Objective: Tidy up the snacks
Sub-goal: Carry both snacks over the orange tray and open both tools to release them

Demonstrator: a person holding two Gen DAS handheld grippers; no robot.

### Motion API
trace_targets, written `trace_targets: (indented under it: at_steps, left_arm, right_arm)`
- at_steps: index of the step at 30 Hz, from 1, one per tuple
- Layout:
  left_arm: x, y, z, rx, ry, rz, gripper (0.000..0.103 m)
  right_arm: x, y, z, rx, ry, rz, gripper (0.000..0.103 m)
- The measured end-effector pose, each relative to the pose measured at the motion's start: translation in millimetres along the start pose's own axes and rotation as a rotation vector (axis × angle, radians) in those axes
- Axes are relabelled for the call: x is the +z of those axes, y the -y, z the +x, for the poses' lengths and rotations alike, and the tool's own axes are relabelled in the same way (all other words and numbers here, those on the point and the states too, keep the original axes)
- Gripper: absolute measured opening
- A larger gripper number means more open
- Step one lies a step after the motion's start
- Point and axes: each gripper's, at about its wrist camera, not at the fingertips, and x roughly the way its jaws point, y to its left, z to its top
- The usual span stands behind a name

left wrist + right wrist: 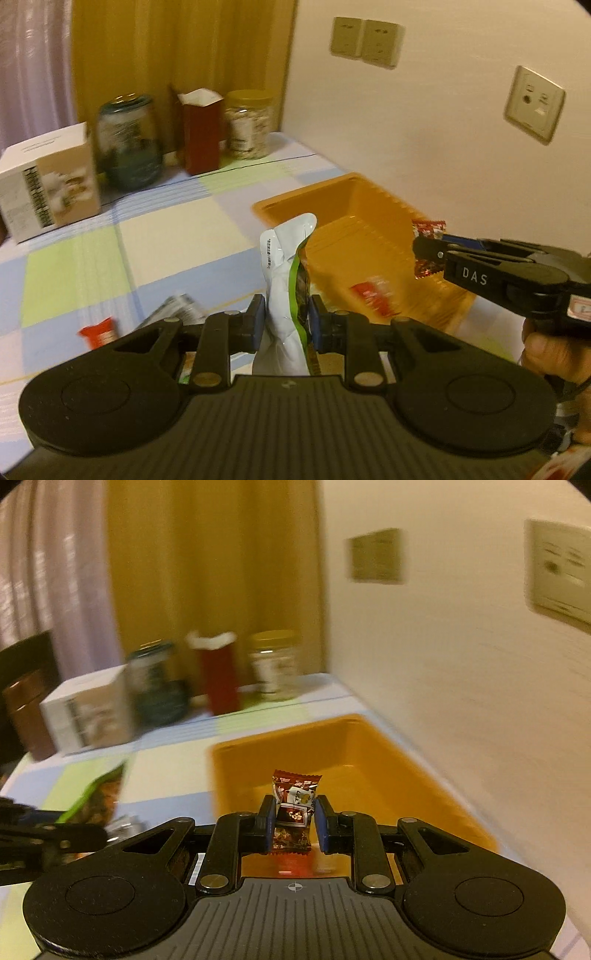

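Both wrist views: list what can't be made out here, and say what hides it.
- Left view: the lower part of the green-and-white pouch sits behind the left gripper.
- Left view: the red packet in the orange bin is blurred; print unreadable.
- Right view: jars and boxes at the back are motion-blurred.
- Right view: the bin floor below the candy is hidden by the right gripper.

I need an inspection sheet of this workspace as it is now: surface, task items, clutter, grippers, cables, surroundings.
Surface: checked tablecloth, pastel squares.
Job's things: orange bin with a red packet inside; small red packet and silver packet on the cloth.
Clutter: white box, dark jar, red carton, yellow-lid jar in a back row.
Grippers: left gripper shut on green-white pouch; right gripper shut on wrapped candy over the bin.
Cables: nothing seen.
Surroundings: curtain, wall sockets.
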Motion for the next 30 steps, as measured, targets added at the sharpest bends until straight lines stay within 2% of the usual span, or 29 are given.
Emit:
trace_targets:
  at_steps: [4, 10, 26, 30]
  left_arm:
    - [6, 17, 9, -0.027, 0.011, 0.005, 0.022]
    - [16, 38, 28, -0.055, 0.007, 0.012, 0.022]
    - [22, 68, 59, -0.101, -0.006, 0.033, 0.023]
    - [21, 74, 64, -0.105, -0.006, 0.028, 0.028]
  right_arm:
    - [-1, 32, -8, -0.064, 0.004, 0.050, 0.023]
    - [-5, 58, -17, -0.099, -0.003, 0.093, 0.023]
    - [-4, 74, -12, -0.114, -0.007, 0.147, 0.023]
    - [-4, 76, -9, -0.116, -0.011, 0.156, 0.023]
